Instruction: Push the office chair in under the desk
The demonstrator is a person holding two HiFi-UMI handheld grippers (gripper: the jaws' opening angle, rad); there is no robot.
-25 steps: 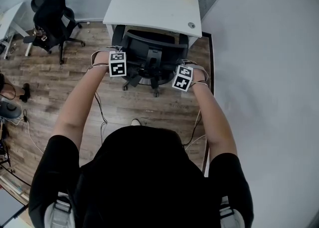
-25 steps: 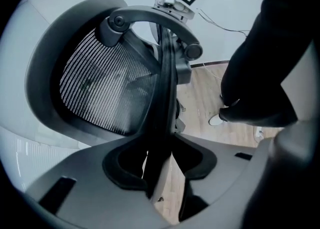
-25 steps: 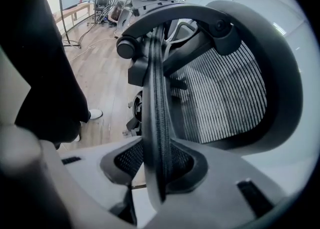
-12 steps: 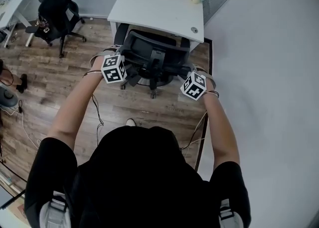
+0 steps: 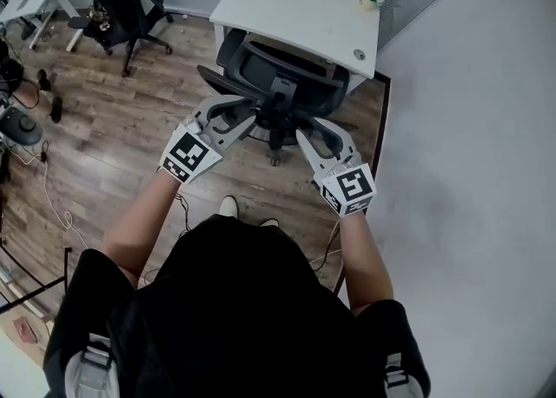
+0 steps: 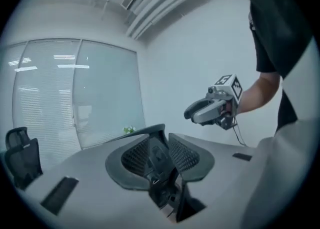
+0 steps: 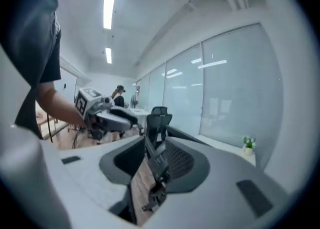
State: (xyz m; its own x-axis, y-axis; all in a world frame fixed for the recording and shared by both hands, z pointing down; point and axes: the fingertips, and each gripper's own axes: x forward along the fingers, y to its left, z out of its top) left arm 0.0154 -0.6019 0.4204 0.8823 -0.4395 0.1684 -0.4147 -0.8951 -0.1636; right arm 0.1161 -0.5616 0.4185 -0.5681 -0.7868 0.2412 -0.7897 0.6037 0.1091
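The office chair [image 5: 280,101] is standing partly tucked under the white worktop [image 5: 295,5], its backrest [image 5: 300,70] sticking out. The left hand-held gripper [image 5: 236,108] and right hand-held gripper [image 5: 320,132] are hovering just behind it, jaws part-open and closing, gripping nothing.

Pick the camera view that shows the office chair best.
The head view: the office chair appears from above with armrests and base, its front under the desk. Both gripper views show only its backrest, close up from behind.
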